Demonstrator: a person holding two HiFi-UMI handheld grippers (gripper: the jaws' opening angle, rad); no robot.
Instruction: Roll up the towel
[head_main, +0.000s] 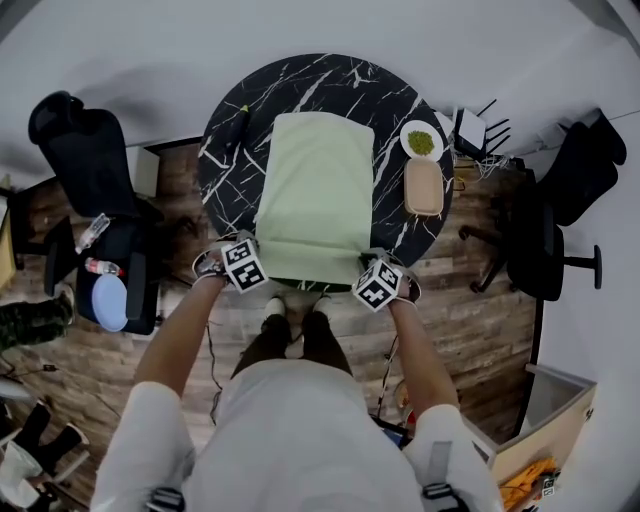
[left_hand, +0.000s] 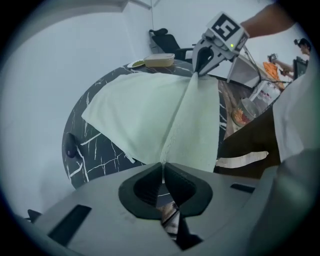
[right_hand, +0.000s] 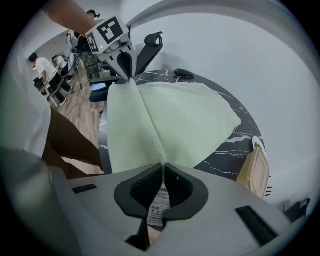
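Observation:
A light green towel (head_main: 315, 190) lies spread over the round black marble table (head_main: 225, 165), its near edge hanging toward me over the table's front rim. My left gripper (head_main: 254, 263) is shut on the towel's near left corner, and my right gripper (head_main: 369, 272) is shut on the near right corner. In the left gripper view the towel (left_hand: 150, 107) runs taut from my jaws (left_hand: 162, 167) across to the right gripper (left_hand: 201, 64). The right gripper view mirrors this: the towel (right_hand: 175, 115) stretches from the right gripper (right_hand: 163, 167) to the left gripper (right_hand: 125, 65), and a white label hangs between the right jaws.
On the table's right side stand a white plate with something green (head_main: 421, 140) and a beige lidded container (head_main: 424, 186). A black object (head_main: 240, 122) lies at the table's left. Black chairs stand at the left (head_main: 85, 140) and right (head_main: 545, 240). The floor is wood.

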